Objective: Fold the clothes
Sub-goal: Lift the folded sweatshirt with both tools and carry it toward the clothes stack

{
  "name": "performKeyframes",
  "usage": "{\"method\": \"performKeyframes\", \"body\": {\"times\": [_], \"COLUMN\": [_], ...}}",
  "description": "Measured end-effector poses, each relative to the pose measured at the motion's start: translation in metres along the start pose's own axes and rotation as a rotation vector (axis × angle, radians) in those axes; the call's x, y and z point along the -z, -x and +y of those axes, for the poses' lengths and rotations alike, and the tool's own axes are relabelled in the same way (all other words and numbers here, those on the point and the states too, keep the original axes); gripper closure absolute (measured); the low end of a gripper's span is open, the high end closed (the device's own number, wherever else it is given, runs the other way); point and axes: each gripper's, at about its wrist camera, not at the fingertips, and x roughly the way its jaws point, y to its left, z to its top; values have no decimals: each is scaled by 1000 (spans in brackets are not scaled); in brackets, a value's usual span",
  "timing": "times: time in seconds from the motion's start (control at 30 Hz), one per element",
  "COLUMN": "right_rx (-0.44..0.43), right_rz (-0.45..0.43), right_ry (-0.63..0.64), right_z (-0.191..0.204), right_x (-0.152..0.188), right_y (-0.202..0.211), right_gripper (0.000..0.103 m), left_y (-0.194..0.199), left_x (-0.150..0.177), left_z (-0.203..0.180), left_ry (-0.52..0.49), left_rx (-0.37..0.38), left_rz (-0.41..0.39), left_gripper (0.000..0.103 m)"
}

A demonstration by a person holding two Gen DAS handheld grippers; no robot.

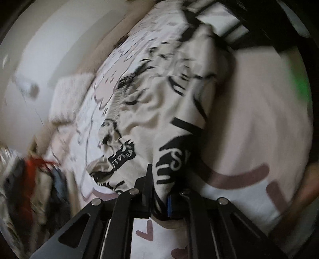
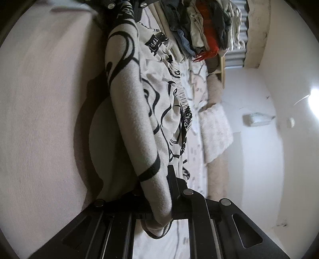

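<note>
A cream garment with black graffiti print (image 1: 151,103) lies stretched across the bed between the two grippers. My left gripper (image 1: 159,191) is shut on one end of it, the cloth bunched between the fingers. In the right wrist view the same garment (image 2: 135,103) runs away from me in a long fold. My right gripper (image 2: 159,201) is shut on its near end. The left gripper (image 2: 127,6) shows at the top of the right wrist view, holding the far end.
The bed sheet (image 1: 249,119) is pale pink with mauve marks. A pile of mixed clothes (image 2: 203,25) with a red piece sits on the bed beyond the garment. A fluffy white pillow (image 2: 215,127) lies by the white wall (image 2: 269,159).
</note>
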Motion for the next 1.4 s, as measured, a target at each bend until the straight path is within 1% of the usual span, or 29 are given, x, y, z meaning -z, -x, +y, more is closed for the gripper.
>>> {"method": "performKeyframes", "body": {"times": [0.1, 0.13, 0.27, 0.37, 0.43, 0.5, 0.6, 0.67, 0.73, 0.8, 0.83, 0.87, 0.93, 1.03, 1.1, 1.13, 1.2, 1.3, 1.4], "right_rx": [-66, -73, -78, -76, -76, -59, -31, -19, -2, -7, -11, -15, -52, -94, -93, -94, -91, -80, -76], "right_rz": [15, 13, 26, 3, -29, -62, -127, -173, -212, -233, -242, -251, -259, -260, -250, -240, -223, -195, -166], "right_ry": [-60, -76, -180, -276, -332, -356, -400, -430, -450, -485, -504, -523, -562, -583, -571, -564, -559, -559, -568], "right_z": [-29, -42, -118, -191, -238, -275, -340, -378, -407, -430, -441, -452, -465, -473, -474, -473, -475, -478, -479], "right_x": [-9, -13, -33, -57, -77, -97, -139, -172, -208, -243, -260, -278, -313, -357, -380, -394, -411, -433, -444], "right_y": [2, 4, 2, 7, 15, 25, 42, 53, 57, 54, 51, 49, 40, 16, -2, -13, -32, -63, -91], "right_gripper": [93, 93, 93, 93, 93, 93, 93, 93, 93, 93, 93, 93, 93, 93, 93, 93, 93, 93, 93], "left_y": [12, 17, 48, 80, 105, 132, 184, 206, 228, 244, 248, 250, 247, 233, 220, 213, 198, 166, 143], "left_x": [-12, -16, -30, -37, -40, -41, -35, -28, -21, -11, -4, 3, 17, 39, 52, 59, 70, 77, 84], "left_z": [28, 40, 101, 153, 195, 238, 304, 339, 375, 410, 427, 445, 471, 511, 534, 539, 549, 571, 579], "left_ry": [91, 129, 290, 373, 417, 464, 549, 568, 586, 607, 625, 651, 693, 745, 773, 783, 801, 837, 871], "left_rx": [8, 5, -39, -94, -148, -203, -302, -382, -461, -545, -565, -580, -602, -630, -640, -643, -646, -635, -616], "left_rz": [-15, -28, -100, -158, -198, -239, -315, -324, -333, -335, -326, -310, -287, -243, -210, -197, -172, -150, -136], "left_gripper": [93, 94, 94, 93, 93, 93, 93, 93, 93, 93, 93, 92, 92, 92, 92, 92, 92, 91, 91]}}
